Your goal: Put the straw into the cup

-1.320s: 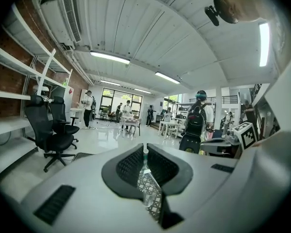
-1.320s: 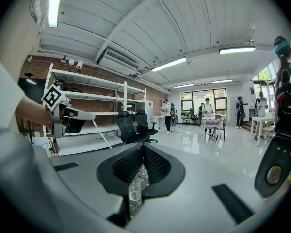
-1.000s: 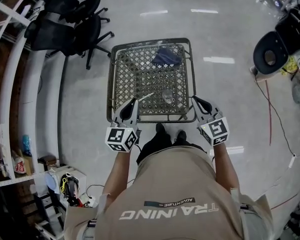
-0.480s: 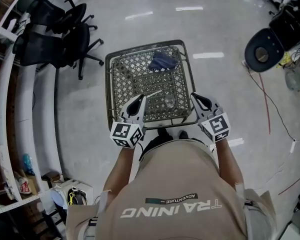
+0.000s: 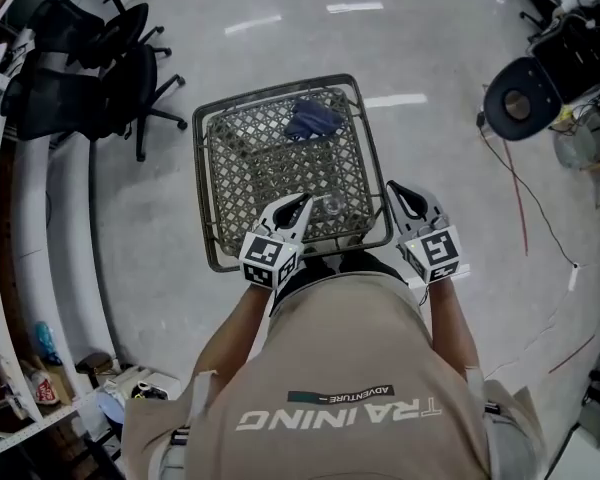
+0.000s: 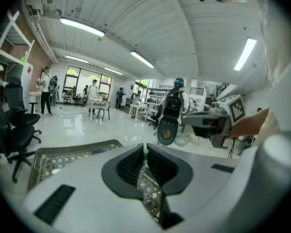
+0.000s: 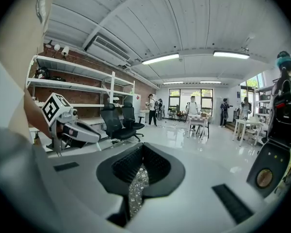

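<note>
A clear cup (image 5: pixel 332 206) stands near the front edge of the metal mesh table (image 5: pixel 280 90). My left gripper (image 5: pixel 302 203) sits just left of the cup, shut on a thin pale straw (image 6: pixel 144 155) that pokes up between its ribbed pads. In the head view the straw is too thin to make out. My right gripper (image 5: pixel 393 189) hovers at the table's front right corner, to the right of the cup. In the right gripper view its jaws (image 7: pixel 142 148) are shut with nothing between them. The cup is hidden in both gripper views.
A blue cloth (image 5: pixel 312 118) lies on the far side of the table. Black office chairs (image 5: pixel 85 68) stand at the far left beside white shelving. A black round-topped device (image 5: pixel 525 98) and floor cables (image 5: pixel 515 198) lie to the right.
My left gripper has moved right and down with the straw, closing in on the cup. My right gripper has shifted a little along the table's front right corner.
</note>
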A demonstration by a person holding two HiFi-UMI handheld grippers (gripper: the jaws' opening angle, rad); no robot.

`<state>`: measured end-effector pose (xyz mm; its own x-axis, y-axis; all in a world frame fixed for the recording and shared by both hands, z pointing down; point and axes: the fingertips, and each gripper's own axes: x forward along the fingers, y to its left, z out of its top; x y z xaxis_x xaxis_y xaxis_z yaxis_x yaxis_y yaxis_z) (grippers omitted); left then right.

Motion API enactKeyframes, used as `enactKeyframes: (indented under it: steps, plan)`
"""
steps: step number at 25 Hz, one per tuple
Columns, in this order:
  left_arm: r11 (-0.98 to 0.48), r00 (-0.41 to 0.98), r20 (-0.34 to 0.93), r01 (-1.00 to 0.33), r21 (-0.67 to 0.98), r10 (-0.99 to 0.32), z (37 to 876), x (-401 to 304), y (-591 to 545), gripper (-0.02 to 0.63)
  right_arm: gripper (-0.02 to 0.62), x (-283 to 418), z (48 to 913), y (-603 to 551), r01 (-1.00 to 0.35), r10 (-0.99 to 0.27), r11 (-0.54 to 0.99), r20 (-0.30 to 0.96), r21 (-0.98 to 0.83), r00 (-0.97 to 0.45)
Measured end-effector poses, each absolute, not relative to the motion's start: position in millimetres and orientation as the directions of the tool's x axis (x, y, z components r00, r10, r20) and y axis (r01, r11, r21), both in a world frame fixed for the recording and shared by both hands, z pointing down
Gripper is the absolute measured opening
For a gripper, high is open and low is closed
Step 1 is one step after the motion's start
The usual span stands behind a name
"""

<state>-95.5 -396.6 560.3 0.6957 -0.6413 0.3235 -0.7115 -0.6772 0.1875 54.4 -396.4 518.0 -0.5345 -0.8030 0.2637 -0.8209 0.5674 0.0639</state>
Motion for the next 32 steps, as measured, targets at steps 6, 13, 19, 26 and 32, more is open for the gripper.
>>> enactKeyframes:
  steps: [6, 13, 19, 26, 32]
  plan:
    - [-0.709, 0.697, 0.446, -0.683, 0.176, -0.561, 612, -69, -399, 0.035, 0.017, 70, 515, -410, -0.826, -0.811, 0.559, 0.249, 0.069, -0.529]
    - [-0.739, 0.685, 0.529, -0.656, 0.151, -0.500, 652, -45, -403, 0.035, 0.017, 89, 530, -412, -0.838, -0.820, 0.544, 0.241, 0.045, -0.519]
    - [-0.748, 0.671, 0.555, -0.652, 0.127, -0.491, 656, -39, -404, 0.035, 0.017, 97, 521, -413, -0.849, -0.832, 0.526, 0.232, 0.042, -0.504]
    - [-0.743, 0.697, 0.527, -0.647, 0.171, -0.486, 648, -36, -403, 0.129, 0.017, 98, 524, -412, -0.851, -0.829, 0.524, 0.245, 0.029, -0.502]
    - [-0.719, 0.710, 0.464, -0.666, 0.198, -0.530, 628, -43, -406, 0.140, 0.017, 90, 525, -411, -0.836, -0.814, 0.549, 0.246, 0.032, -0.525]
